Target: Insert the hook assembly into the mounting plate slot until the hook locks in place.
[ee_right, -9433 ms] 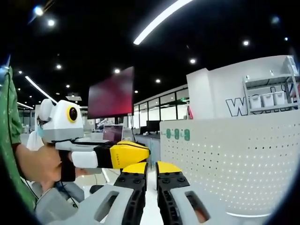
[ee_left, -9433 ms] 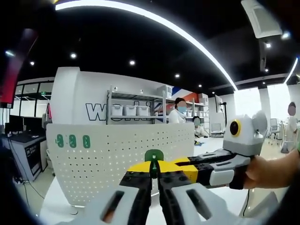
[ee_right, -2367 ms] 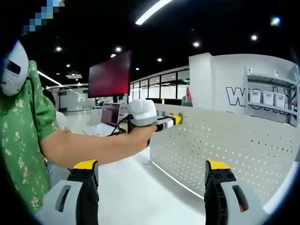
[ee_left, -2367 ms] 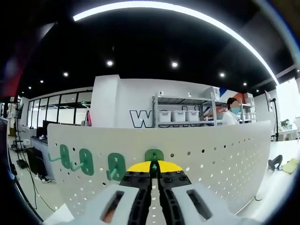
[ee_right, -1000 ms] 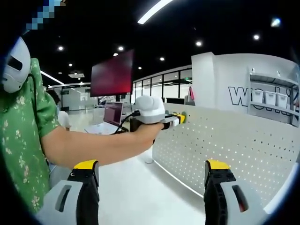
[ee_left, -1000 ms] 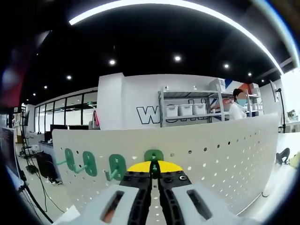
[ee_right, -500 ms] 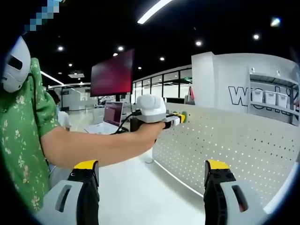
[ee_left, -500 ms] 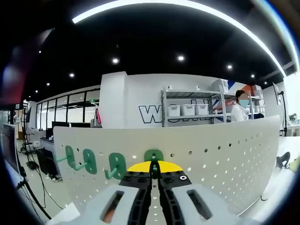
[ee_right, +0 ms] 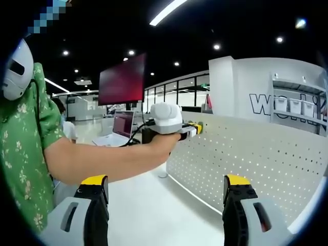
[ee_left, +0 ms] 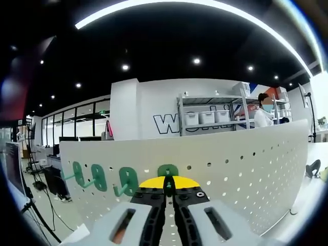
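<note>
board (ee_left: pixel 246 169): white pegboard stood upright on bench, facing tools so slots could be reached
left tool (ee_left: pixel 168 190): jaws closed on green hook (ee_left: pixel 167 170), pressed at board face, probably seating it
right tool (ee_right: pixel 166 192): jaws wide apart, empty, held back, likely keeping view clear
hooks (ee_left: pixel 97 177): three already hung left of it

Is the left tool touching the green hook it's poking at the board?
Touching. In the left gripper view the left tool has its jaws shut on the green hook, whose top sticks up from between the tips against the white board.
</note>
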`<state>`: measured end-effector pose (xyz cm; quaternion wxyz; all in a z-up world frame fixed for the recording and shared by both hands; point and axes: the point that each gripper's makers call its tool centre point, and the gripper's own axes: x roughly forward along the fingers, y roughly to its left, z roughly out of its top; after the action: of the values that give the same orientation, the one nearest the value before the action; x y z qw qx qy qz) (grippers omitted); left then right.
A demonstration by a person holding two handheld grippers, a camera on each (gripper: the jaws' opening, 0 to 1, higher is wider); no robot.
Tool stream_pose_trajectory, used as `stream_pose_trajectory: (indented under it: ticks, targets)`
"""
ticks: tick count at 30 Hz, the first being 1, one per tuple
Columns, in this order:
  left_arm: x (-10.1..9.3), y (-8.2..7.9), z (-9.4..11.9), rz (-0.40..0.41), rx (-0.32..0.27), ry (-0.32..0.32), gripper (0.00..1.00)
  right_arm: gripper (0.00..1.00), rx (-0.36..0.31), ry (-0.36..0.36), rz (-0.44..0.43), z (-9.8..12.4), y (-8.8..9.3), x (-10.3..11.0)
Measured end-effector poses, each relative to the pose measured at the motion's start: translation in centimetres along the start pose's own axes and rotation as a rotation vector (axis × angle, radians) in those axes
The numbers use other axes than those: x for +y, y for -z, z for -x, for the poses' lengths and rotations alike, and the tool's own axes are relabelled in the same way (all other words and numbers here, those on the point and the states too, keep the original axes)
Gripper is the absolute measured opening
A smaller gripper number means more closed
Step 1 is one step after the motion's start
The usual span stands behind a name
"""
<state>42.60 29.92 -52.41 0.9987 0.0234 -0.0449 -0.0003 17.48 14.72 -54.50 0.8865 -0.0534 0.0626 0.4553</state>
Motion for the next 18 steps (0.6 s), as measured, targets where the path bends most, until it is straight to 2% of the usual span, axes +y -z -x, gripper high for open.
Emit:
stream_pose_trajectory:
  ticks: [18]
  targets:
    - [-0.14,0.37,-0.02,0.010,-0.020,0.015,0.04,0.95,-0.005,0.000,0.004,-0.01,-0.20,0.00]
